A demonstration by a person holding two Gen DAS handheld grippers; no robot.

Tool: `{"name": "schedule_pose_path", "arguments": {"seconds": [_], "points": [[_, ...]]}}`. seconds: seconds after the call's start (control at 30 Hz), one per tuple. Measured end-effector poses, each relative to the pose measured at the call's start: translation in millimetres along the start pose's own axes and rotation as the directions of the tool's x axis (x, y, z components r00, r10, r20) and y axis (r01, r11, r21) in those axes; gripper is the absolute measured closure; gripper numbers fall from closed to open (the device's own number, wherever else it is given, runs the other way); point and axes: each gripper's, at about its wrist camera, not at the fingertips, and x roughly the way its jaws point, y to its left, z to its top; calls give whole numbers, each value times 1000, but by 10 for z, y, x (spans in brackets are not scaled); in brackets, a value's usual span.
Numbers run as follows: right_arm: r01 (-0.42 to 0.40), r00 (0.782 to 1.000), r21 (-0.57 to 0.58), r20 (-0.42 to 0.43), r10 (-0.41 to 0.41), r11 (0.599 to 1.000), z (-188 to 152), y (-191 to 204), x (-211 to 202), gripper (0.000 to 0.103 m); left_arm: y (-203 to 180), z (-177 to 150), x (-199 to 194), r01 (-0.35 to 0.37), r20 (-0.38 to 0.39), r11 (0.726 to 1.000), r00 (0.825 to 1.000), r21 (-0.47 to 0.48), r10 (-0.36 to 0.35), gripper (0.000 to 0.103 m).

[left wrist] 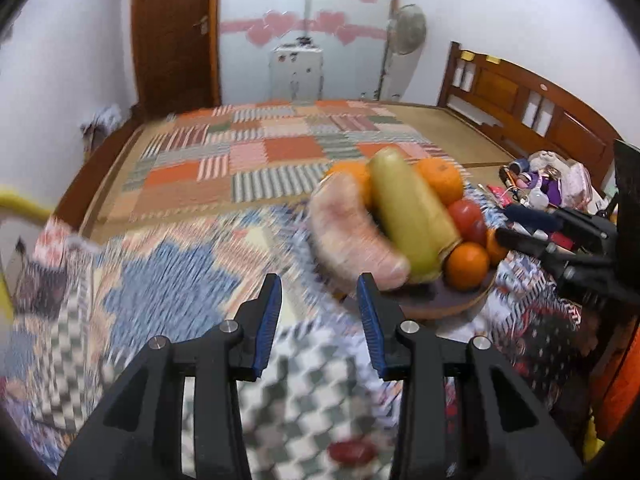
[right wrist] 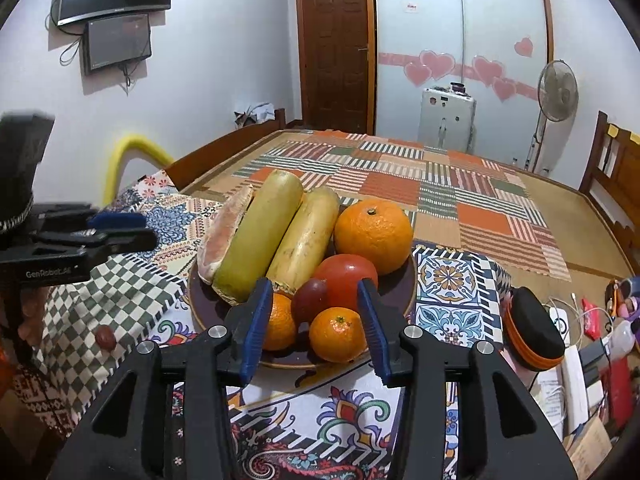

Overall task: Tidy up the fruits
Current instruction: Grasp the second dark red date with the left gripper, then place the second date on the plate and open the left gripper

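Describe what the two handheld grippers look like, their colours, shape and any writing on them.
Both are matte black plastic. The left gripper and the right gripper each have two angular fingers lined with ribbed blue pads, and round silver pivot pins at the linkage joints. Seen side-on from the right wrist camera, the left one carries pale "GenRobot.AI" lettering. No cables, hands or sleeves show.

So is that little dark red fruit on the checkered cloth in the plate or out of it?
Out. The little dark red fruit lies alone on the checkered cloth, left of the plate, apart from its rim.
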Motion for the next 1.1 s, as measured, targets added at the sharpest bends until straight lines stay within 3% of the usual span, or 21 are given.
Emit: {"name": "schedule_pose_path", "arguments": {"seconds": [0.17,0.53,0.73,0.8,0.87,1.1], "points": [[15,1000,3,-6,-15,1000,-30,-12,-46,62,156,-336,-119,11,-64,999,998,-35,-14,64],[31,1000,-12,0,-31,999,-110,32,-312,62,-223,-737,-192,75,-125,997,990,22,-71,64],[41,999,-30,4,-41,999,-162,25,-373,62,-290,-799,-172,45,-126,997,991,60,-37,64],[37,999,-25,6,-37,999,-172,13,-375,62,-310,-808,-178,30,-118,997,993,73,-21,73],[31,999,-19,8,-31,999,-178,-7,-366,62,-351,-813,-200,15,-113,995,994,95,-5,76],[25,1000,-2,18,-25,1000,-210,-73,-346,62,-533,-632,-140,46,-95,992,995,116,-35,76]]}}
